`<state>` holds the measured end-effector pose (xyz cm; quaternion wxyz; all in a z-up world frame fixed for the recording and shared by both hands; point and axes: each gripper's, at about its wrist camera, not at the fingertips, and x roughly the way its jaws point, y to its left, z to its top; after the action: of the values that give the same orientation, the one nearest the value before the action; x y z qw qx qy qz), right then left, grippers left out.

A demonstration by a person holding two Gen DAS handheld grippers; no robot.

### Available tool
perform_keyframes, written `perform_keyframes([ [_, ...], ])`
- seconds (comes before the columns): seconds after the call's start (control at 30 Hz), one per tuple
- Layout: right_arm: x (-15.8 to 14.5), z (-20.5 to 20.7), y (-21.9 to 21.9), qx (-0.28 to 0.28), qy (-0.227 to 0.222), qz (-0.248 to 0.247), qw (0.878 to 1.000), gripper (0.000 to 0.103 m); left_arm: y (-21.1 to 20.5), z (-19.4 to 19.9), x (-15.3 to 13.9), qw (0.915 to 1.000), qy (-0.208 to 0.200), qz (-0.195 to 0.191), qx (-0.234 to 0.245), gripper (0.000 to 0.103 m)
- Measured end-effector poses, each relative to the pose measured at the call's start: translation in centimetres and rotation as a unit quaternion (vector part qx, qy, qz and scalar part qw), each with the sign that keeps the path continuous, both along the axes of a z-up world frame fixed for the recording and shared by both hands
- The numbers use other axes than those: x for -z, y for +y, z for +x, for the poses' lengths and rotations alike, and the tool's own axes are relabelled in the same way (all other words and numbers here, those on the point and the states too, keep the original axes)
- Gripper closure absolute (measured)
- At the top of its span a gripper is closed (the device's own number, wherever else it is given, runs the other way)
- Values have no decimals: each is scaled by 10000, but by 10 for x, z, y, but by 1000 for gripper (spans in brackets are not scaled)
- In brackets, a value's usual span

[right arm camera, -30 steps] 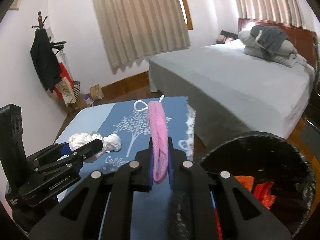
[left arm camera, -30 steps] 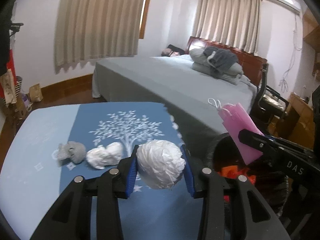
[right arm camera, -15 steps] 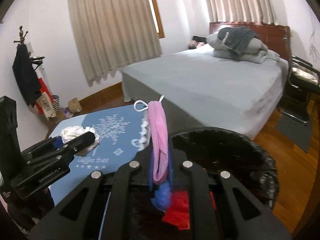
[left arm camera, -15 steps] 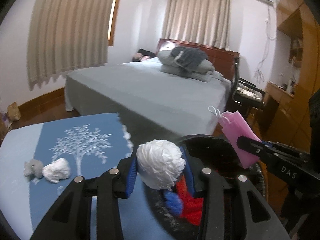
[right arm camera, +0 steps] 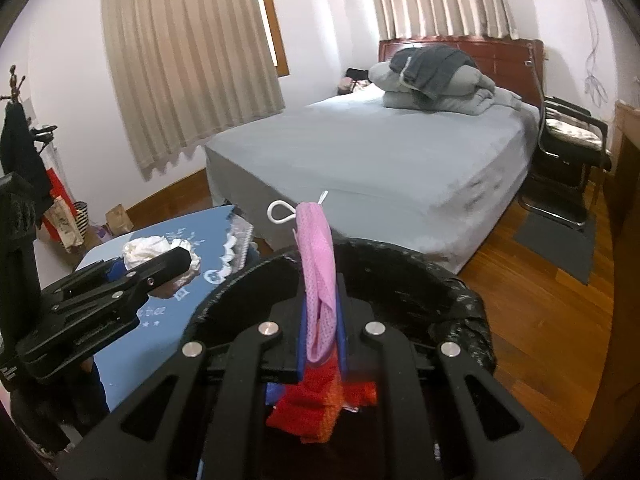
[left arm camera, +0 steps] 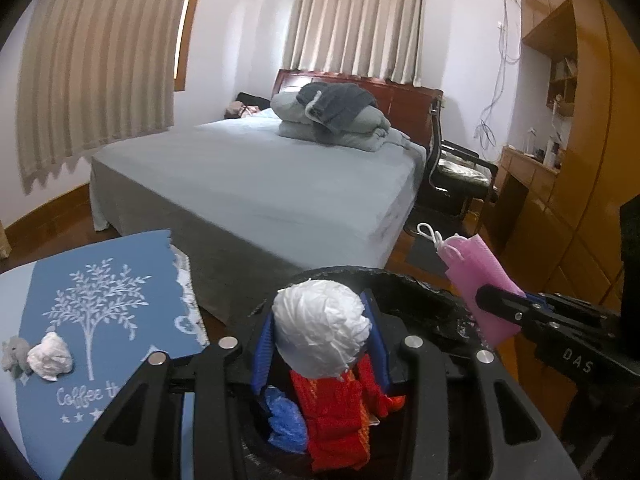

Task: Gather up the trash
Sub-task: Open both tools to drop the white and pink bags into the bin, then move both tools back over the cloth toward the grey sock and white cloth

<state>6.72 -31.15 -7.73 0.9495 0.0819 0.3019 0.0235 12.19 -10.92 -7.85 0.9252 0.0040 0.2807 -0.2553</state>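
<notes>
The left gripper [left arm camera: 320, 332] was part-open, its blue pads pressed on either side of a white crumpled plastic ball [left arm camera: 322, 328], which bulged out above and ahead of the fingertips. The ball hung over the mouth of the black-lined bin [left arm camera: 400, 284], where red trash [left arm camera: 340, 412] and a scrap of blue plastic [left arm camera: 286, 420] already lay.

The right gripper [right arm camera: 320, 320] was closed tight on a folded pink face mask [right arm camera: 318, 272]. The mask stood up from between the pads, most of its length above the fingertips and a short end below them; its white ear loop [right arm camera: 280, 212] curled off the top. It too was over the bin's opening [right arm camera: 460, 300], though how far above the trash was hard to judge through the fisheye.

On the blue tablecloth [left arm camera: 104, 304] to the left, well apart from both grippers, a white paper wad [left arm camera: 50, 356] lay touching a small grey wad [left arm camera: 14, 352].
</notes>
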Motion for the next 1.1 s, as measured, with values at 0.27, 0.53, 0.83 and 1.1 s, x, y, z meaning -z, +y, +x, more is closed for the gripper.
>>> perform_keyframes([
  [0.27,18,1,-17,179,166,23,9997,90,-22,10,12,9996,145,90,223,63],
  [0.53,30,-1,-30,437,293,37,9986,52,-20,12,12,9995,209,-52,241,29],
  [0.83,15,-5,-16,320,139,-162,9993,9,27,0,-4,9993,-58,114,-345,13],
  [1.1,6,-2,13,105,90,-69,9999,7,84,-14,-14,9952,-219,230,-929,8],
])
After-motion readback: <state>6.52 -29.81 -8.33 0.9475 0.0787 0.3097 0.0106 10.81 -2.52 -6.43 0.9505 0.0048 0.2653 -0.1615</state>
